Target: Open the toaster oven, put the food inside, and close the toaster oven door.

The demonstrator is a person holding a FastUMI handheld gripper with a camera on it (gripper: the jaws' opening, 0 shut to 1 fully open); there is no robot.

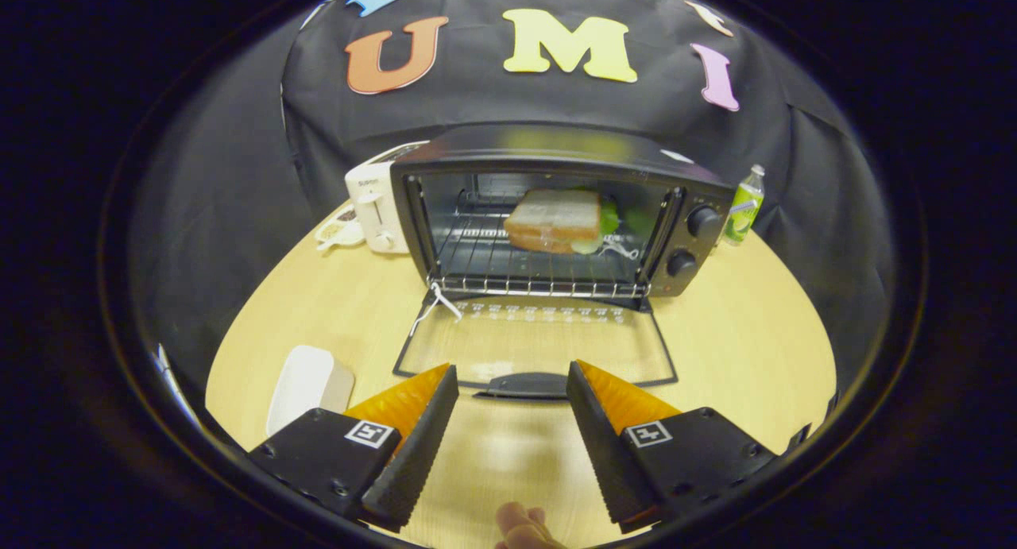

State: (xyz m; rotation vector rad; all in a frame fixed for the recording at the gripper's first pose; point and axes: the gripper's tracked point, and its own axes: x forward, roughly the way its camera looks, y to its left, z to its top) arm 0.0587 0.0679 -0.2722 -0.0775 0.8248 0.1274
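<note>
Gripper (512, 374) spread wide, nothing held, orange-faced fingers (413, 402) apart above bare tabletop (739, 342). Fingertip of a hand (520, 529) just behind, low between the finger bases. Directly ahead of the tips, dark door handle (528, 384) at the near edge of the glass door (536, 338), folded fully down and lying flat on the wood. Beyond that, toaster oven (556, 211) gaping open, wire rack (516, 267) inside, sandwich (556, 219) resting on the rack toward the back right, green leaf poking from its side. Two round knobs (693, 243) stacked on the right-hand panel. Nothing between fingers and handle; lowered door itself across the way to the cavity. Left of the near finger, white oblong dish (306, 382) on the table. Farther back, white pop-up toaster (377, 207) pressed beside the oven's left wall, small patterned plate (338, 231) next to it. Green bottle (744, 206) upright past the oven's right corner.
</note>
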